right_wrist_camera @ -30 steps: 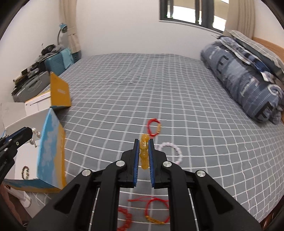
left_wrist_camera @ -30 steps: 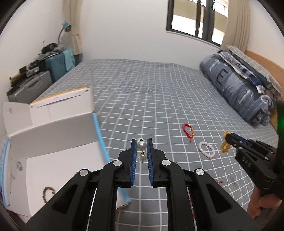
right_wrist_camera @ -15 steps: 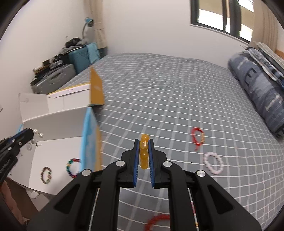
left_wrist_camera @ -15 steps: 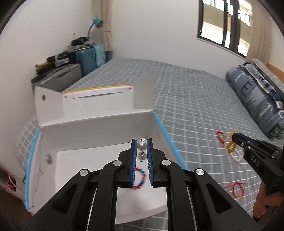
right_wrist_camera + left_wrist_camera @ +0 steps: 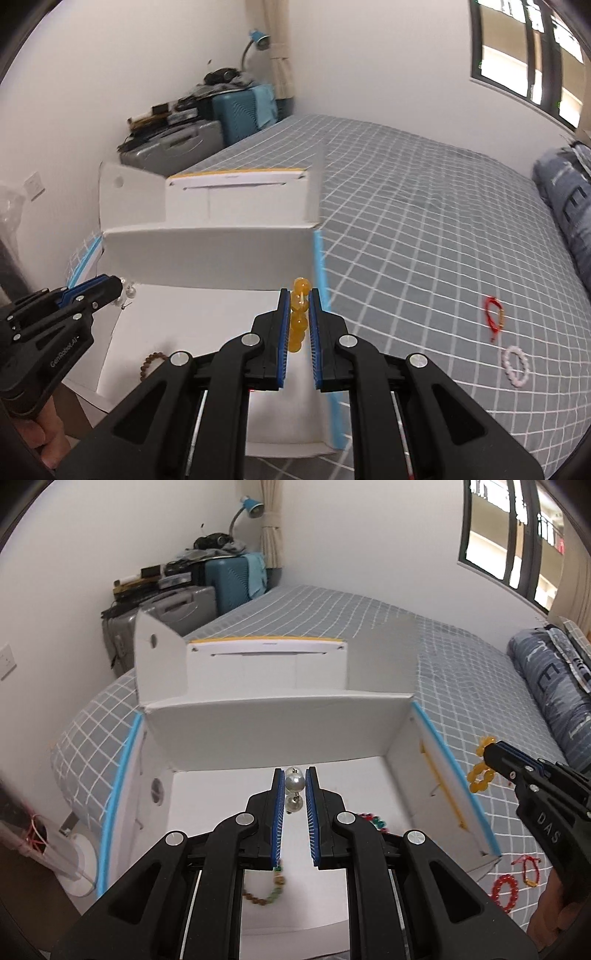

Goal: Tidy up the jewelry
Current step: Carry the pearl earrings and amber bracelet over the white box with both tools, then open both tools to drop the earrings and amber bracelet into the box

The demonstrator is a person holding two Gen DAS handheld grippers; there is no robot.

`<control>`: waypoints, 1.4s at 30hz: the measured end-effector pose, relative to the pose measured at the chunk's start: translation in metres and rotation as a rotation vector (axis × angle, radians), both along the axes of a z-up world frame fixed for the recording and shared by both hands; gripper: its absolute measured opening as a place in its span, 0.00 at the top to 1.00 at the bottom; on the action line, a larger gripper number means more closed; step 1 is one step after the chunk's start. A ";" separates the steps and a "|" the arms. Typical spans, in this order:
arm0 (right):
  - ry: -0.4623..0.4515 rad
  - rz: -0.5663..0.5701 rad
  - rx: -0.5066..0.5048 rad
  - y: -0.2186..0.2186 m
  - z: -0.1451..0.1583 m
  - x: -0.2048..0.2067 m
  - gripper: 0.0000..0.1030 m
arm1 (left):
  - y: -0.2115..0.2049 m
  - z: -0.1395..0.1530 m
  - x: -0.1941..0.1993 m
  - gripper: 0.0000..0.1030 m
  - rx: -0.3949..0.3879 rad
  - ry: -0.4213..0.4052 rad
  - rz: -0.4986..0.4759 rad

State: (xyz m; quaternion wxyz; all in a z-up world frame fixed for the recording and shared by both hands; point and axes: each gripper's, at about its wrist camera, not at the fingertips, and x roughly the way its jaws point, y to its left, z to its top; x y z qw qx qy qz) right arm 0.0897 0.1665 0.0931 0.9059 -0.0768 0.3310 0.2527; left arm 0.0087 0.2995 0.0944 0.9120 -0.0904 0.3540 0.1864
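Note:
My left gripper (image 5: 294, 781) is shut on a pearl earring (image 5: 294, 782) and hangs over the open white box (image 5: 280, 734). It also shows in the right wrist view (image 5: 110, 291). My right gripper (image 5: 300, 302) is shut on a yellow bead bracelet (image 5: 298, 320) above the box's right wall (image 5: 319, 295). The bracelet also shows in the left wrist view (image 5: 480, 771). Inside the box lie a brown bead bracelet (image 5: 264, 895) and a red-green bead bracelet (image 5: 375, 819).
On the grey checked bed (image 5: 424, 229) lie a red cord bracelet (image 5: 494, 314) and a white bead bracelet (image 5: 516, 366). A red bead bracelet (image 5: 505, 891) and a red string bracelet (image 5: 529, 867) lie right of the box. Suitcases (image 5: 192, 602) stand by the wall; folded bedding (image 5: 554, 686) lies right.
Both grippers have moved left towards the box. The left one now hangs over its inside with the earring; the right one is at the box's right wall with the yellow bracelet.

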 end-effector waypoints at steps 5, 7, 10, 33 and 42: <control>0.016 0.034 -0.027 0.025 -0.013 -0.002 0.91 | 0.018 -0.013 0.000 0.89 -0.034 0.031 0.013; 0.027 0.043 -0.032 0.032 -0.019 -0.002 0.91 | 0.025 -0.023 0.001 0.89 -0.041 0.056 0.021; 0.052 0.057 -0.038 0.043 -0.029 0.001 0.91 | 0.033 -0.034 0.002 0.89 -0.040 0.084 0.038; 0.213 0.079 -0.140 0.072 -0.081 0.013 0.90 | 0.046 -0.058 0.006 0.88 -0.077 0.189 0.047; 0.194 0.087 -0.101 0.068 -0.069 0.007 0.45 | 0.044 -0.047 -0.001 0.54 -0.070 0.164 0.068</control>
